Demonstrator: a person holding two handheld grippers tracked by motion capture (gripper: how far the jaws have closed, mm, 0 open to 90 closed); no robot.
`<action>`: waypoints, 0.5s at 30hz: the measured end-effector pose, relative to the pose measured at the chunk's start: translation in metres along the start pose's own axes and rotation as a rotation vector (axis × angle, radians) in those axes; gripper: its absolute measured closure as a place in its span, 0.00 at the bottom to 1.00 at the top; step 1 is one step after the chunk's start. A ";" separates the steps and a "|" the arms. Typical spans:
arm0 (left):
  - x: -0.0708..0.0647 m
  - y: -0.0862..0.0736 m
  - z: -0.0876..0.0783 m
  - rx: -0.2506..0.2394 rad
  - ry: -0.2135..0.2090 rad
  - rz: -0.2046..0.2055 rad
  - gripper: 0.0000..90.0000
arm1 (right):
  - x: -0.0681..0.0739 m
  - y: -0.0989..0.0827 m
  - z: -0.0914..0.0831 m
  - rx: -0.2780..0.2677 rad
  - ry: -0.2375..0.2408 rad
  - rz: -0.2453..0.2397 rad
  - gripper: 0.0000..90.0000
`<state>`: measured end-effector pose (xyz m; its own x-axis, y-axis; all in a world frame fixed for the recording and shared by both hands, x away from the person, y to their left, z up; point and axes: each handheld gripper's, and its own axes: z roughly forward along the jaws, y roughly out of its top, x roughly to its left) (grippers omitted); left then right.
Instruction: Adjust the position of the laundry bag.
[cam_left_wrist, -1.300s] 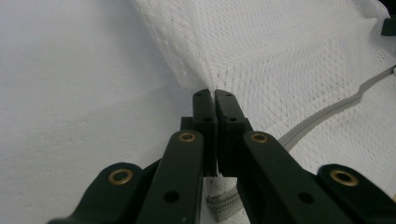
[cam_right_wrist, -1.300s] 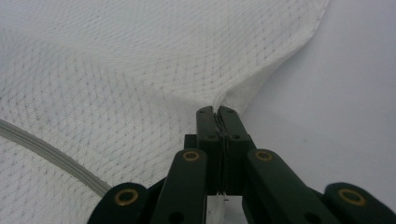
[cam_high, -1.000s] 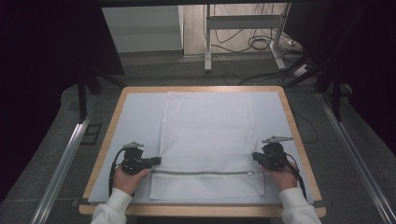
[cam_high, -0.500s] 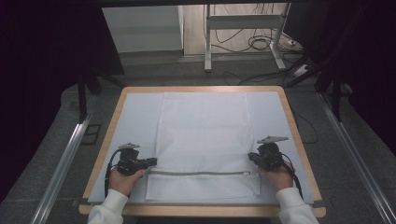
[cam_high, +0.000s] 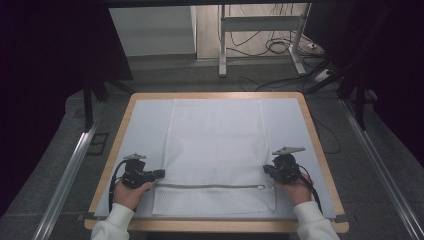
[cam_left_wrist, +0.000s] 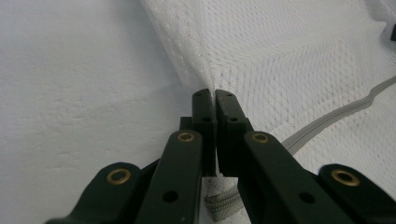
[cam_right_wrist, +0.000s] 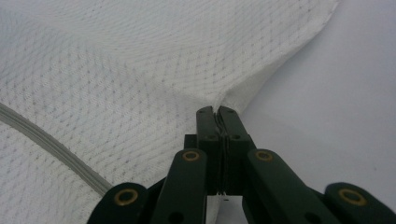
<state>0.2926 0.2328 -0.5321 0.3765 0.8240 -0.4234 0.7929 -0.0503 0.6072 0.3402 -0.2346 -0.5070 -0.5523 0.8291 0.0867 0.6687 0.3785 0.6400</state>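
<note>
i see the white mesh bag (cam_high: 216, 150) lying flat in the middle of the table (cam_high: 310, 125), on a pale sheet (cam_high: 145, 125). its grey zipper (cam_high: 210, 186) runs across near the front edge. my left gripper (cam_high: 159, 174) is pressed together on the left edge of the bag, just above the zipper end; in the left gripper view the fabric is pinched between the jaws. my right gripper (cam_high: 267, 170) pinches the right edge in the same way, near the other zipper end.
</note>
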 end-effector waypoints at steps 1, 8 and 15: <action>0.000 0.000 0.000 -0.001 0.000 -0.002 0.98 | 0.000 0.000 0.000 -0.002 0.000 -0.001 0.97; 0.003 0.001 0.002 0.002 0.007 -0.007 0.98 | -0.001 -0.002 -0.001 0.003 0.007 -0.002 0.97; 0.003 0.001 0.001 0.010 0.015 0.016 0.78 | -0.001 -0.002 -0.001 -0.001 -0.002 0.006 0.93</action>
<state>0.2951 0.2342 -0.5332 0.3819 0.8312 -0.4040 0.7917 -0.0687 0.6070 0.3385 -0.2366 -0.5073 -0.5474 0.8321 0.0885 0.6713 0.3736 0.6401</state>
